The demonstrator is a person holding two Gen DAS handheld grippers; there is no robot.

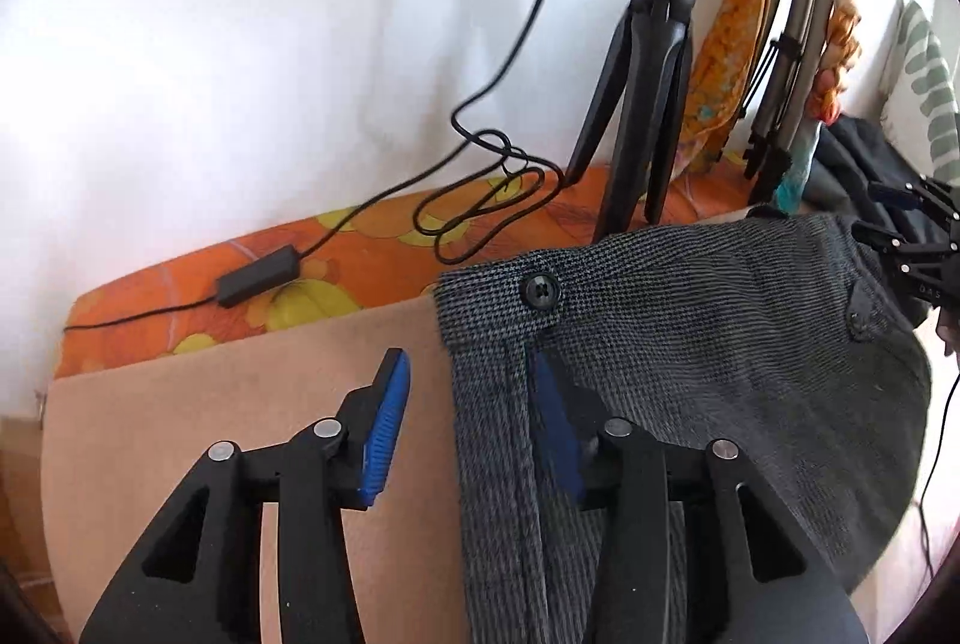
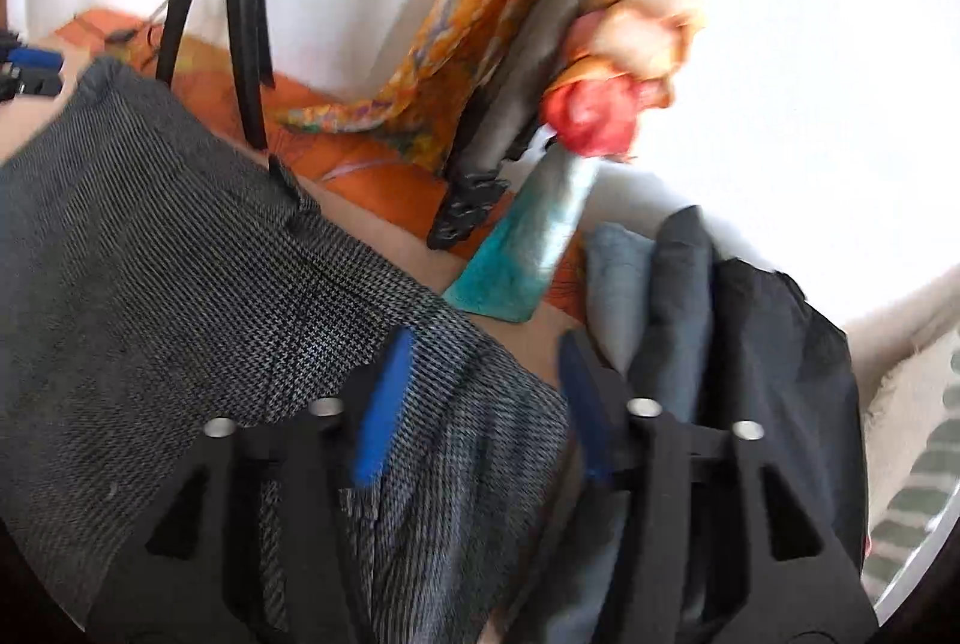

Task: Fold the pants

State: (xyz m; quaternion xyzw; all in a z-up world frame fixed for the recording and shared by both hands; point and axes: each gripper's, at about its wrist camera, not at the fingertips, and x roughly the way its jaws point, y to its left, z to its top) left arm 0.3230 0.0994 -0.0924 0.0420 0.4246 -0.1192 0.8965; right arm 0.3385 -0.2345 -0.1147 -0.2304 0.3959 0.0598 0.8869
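Grey houndstooth pants (image 1: pixel 690 344) lie on a tan board (image 1: pixel 240 434), waistband with a black button (image 1: pixel 540 291) toward the wall. My left gripper (image 1: pixel 468 404) is open and straddles the pants' left edge by the fly, the right pad over the cloth, the left pad over bare board. In the right wrist view my right gripper (image 2: pixel 486 392) is open over the other side of the pants (image 2: pixel 180 296), its left pad above the cloth edge and its right pad beside it. The right gripper also shows at the far right of the left wrist view (image 1: pixel 912 236).
A black tripod (image 1: pixel 648 92) with a cable and inline switch (image 1: pixel 258 275) stands behind the pants on an orange flowered cover (image 1: pixel 360 248). Hanging scarves (image 2: pixel 630 14) and a stack of folded dark clothes (image 2: pixel 720 320) lie at the right. A white wall is behind.
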